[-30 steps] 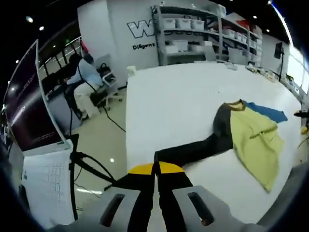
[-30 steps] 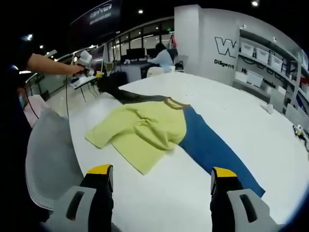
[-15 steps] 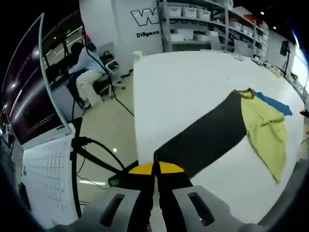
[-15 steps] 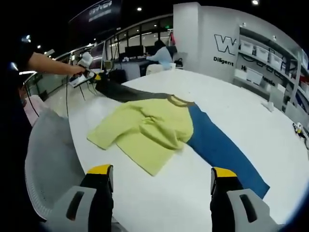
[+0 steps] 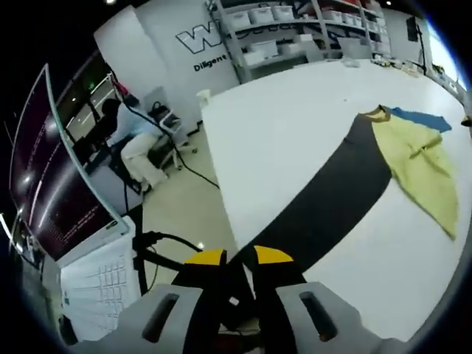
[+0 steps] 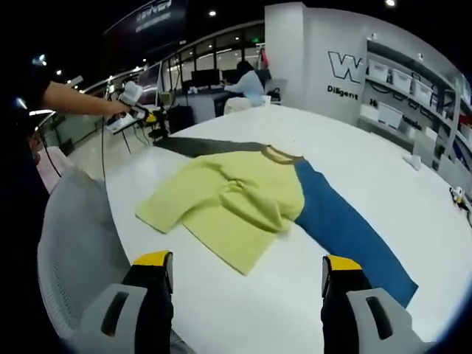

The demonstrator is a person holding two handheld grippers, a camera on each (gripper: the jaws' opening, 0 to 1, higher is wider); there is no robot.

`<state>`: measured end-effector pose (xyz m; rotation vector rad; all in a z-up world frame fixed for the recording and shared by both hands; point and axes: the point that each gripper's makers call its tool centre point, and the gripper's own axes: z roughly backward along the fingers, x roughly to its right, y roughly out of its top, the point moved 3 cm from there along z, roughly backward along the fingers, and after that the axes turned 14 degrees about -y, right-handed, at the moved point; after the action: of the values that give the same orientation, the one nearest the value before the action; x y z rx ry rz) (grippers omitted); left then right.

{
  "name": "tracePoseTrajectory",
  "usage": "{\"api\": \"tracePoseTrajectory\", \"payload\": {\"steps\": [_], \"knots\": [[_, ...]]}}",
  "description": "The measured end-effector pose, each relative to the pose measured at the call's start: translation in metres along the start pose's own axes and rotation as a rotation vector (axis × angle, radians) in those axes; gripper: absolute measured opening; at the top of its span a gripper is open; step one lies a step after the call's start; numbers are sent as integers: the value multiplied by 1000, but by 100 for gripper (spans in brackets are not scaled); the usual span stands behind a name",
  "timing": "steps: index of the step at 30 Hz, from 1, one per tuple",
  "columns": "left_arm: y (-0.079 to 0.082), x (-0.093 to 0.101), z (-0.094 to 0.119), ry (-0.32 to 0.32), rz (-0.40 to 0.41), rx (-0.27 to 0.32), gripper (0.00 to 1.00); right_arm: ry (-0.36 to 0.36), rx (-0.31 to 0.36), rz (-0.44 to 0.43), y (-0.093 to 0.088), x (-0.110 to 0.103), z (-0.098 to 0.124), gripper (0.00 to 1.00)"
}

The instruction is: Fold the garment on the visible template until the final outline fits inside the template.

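Note:
A garment lies on the white table (image 6: 383, 184): yellow-green body (image 6: 228, 206), blue sleeve (image 6: 346, 230) and dark sleeve (image 6: 206, 146). In the left gripper view the dark sleeve (image 5: 332, 195) runs flat and stretched from the yellow body (image 5: 424, 166) down to my left gripper (image 5: 237, 259), which is shut on the sleeve's end just past the table's edge. The right gripper view shows that left gripper (image 6: 136, 112) in a person's hand at the far left. My right gripper (image 6: 247, 269) hangs open above the table's near side, short of the yellow hem, holding nothing.
A laptop (image 5: 88, 287) and a big screen (image 5: 59, 184) stand left of the table edge, with cables (image 5: 166, 247) on the floor. A grey chair back (image 6: 74, 243) sits by the table's near-left side. A seated person (image 5: 136, 136) and shelves (image 5: 295, 37) lie beyond.
My left gripper has drawn the dark sleeve out, from bunched to flat and straight, reaching the table's edge. The garment has slid slightly. The right gripper has stayed open and still.

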<state>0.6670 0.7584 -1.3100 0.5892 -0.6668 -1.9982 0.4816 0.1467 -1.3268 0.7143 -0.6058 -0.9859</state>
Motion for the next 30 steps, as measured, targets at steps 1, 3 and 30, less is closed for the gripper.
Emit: {"api": "tracePoseTrajectory", "payload": {"steps": [1, 3, 30], "knots": [[0, 1, 1, 1, -1, -1, 14, 5, 2, 2, 1, -1, -1, 81], [-1, 1, 4, 2, -6, 0, 14, 10, 6, 6, 2, -2, -2, 81], [33, 84, 18, -105, -107, 98, 34, 89, 30, 28, -9, -8, 0, 79]]}}
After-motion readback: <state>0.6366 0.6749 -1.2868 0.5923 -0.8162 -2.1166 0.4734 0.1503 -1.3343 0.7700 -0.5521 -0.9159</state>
